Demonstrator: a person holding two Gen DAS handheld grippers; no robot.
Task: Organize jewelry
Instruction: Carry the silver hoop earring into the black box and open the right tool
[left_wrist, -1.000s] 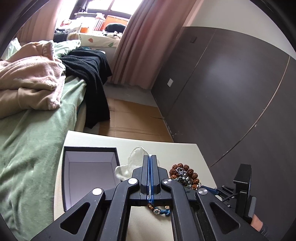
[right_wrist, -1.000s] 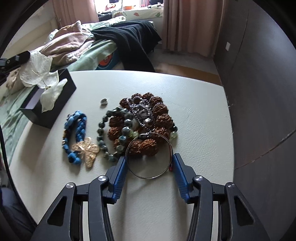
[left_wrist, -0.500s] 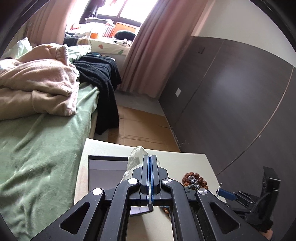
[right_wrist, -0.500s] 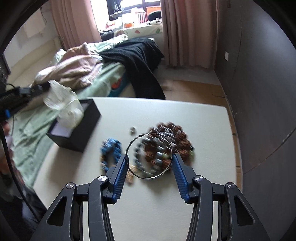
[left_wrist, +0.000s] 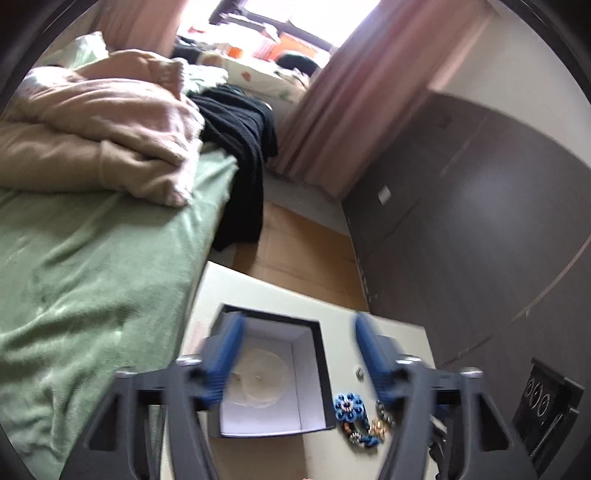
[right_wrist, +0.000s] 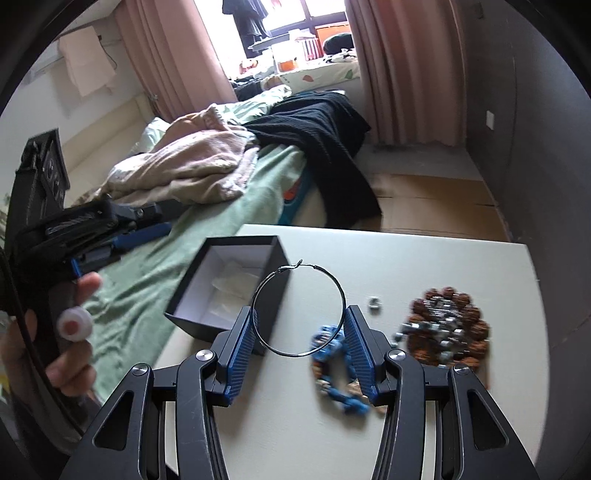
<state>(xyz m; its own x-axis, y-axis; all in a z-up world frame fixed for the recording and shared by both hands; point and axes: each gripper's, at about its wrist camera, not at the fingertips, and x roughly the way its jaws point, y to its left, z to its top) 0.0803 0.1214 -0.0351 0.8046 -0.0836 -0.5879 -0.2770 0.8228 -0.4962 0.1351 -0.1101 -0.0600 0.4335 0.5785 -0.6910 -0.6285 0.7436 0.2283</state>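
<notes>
My right gripper is shut on a large thin hoop earring, held above the white table, just right of an open black box. Pale translucent leaf pieces lie in the box; they also show in the left wrist view. My left gripper is open and empty above the box. A blue beaded bracelet with a gold butterfly piece, a brown bead pile and a small silver piece lie on the table.
The white table stands next to a bed with a green cover, pink blankets and black clothing. A dark wardrobe wall is on the right. Cardboard covers the floor beyond the table.
My left gripper has opened and let the leaf pieces drop into the box. My right gripper has lifted the hoop earring and moved left toward the box.
</notes>
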